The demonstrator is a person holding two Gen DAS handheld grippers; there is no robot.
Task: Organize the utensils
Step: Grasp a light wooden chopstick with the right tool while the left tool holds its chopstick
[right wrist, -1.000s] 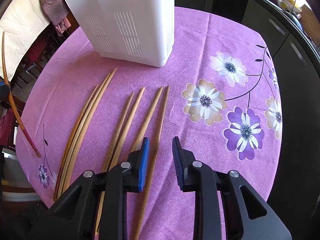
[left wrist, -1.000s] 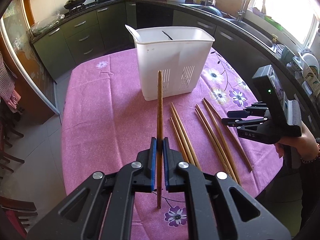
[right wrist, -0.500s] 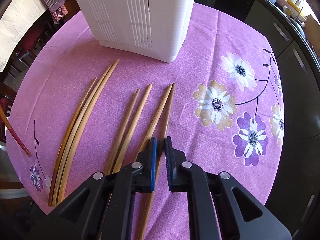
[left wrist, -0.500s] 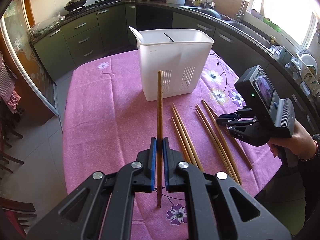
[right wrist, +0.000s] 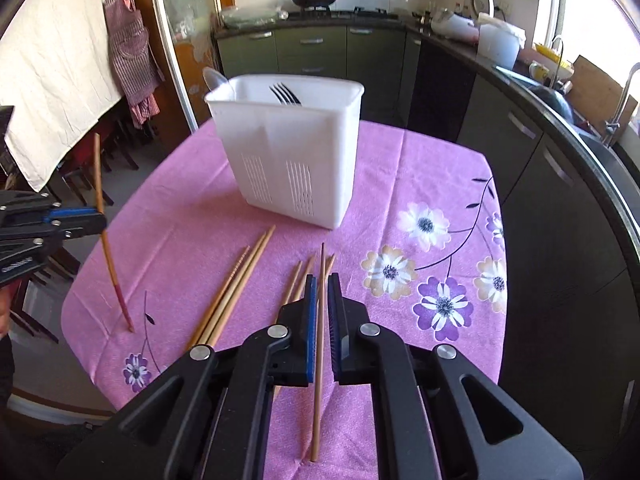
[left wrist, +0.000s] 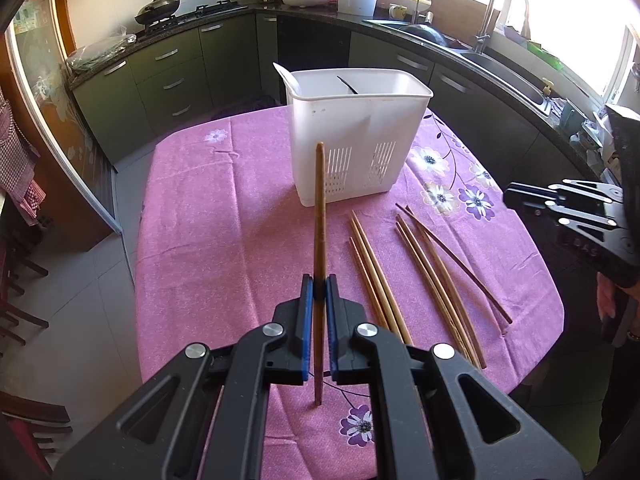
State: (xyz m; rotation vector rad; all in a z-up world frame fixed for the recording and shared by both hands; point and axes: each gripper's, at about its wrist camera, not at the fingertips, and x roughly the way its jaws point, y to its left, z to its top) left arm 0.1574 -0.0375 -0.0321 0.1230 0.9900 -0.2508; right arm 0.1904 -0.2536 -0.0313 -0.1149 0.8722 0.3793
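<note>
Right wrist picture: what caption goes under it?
Right gripper holds one chopstick before the white holder.

Right claw (right wrist: 321, 280) clamps pale chopstick (right wrist: 319, 344); left claw (right wrist: 86, 218) grips darker chopstick (right wrist: 107, 240); white caddy (right wrist: 288, 152) behind.

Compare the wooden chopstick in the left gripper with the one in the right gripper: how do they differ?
The left gripper holds a darker reddish-brown wooden chopstick; the right gripper holds a paler tan wooden chopstick. The darker one looks thicker, the pale one slimmer. In the right wrist view, the darker one's tip sits at the pink floral tablecloth, near its left edge; the pale one sits among the loose chopsticks. Both are clamped mid-length, roughly upright.
</note>
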